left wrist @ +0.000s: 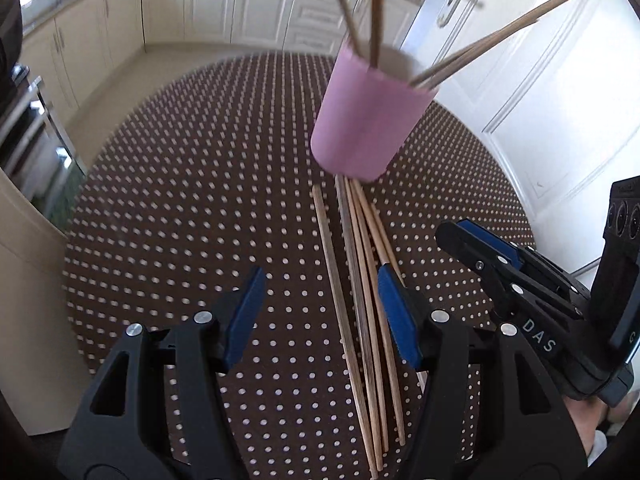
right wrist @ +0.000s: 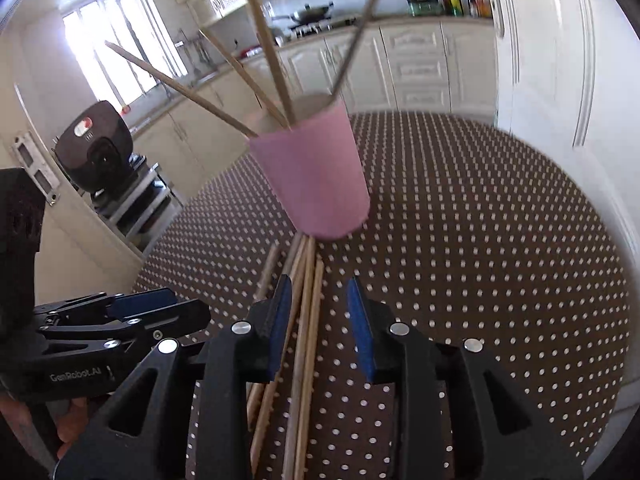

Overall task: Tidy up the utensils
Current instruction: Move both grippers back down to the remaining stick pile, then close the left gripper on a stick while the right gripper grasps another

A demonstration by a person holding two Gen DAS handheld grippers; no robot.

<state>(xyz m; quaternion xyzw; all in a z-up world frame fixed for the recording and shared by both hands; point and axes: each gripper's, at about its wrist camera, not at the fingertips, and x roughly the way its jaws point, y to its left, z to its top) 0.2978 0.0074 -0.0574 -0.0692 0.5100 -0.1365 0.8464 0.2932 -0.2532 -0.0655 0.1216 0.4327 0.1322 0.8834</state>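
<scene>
**Both grippers parted above the loose chopsticks, pink cup beyond**

Nearest in the left wrist view, the left gripper has its blue-padded jaws standing well apart, clasping nothing. Several of the loose chopsticks run lengthwise through the gap between the pads, lying flat on the brown table with white dots. They sit toward the right-hand pad, and whether that pad touches them cannot be told. One chopstick lies slightly apart on the left of the bundle.

In the right wrist view, the right gripper is parted more narrowly, also released, with no pad pressing on anything. The chopsticks pass under and between its jaws, crowded against the left-hand pad, and a couple run outside that pad. No earlier view is on hand to compare.

The two grippers are just beside each other: the right one appears at the right edge of the left view, the left one at the lower left of the right view, with part of a hand beneath it.

Farther on, just past the far tips of the lying chopsticks, stands the pink cup, upright on the table. It holds more chopsticks, which lean outward over its rim in different directions.

Beyond the table are cream kitchen cabinets and a white door.
</scene>
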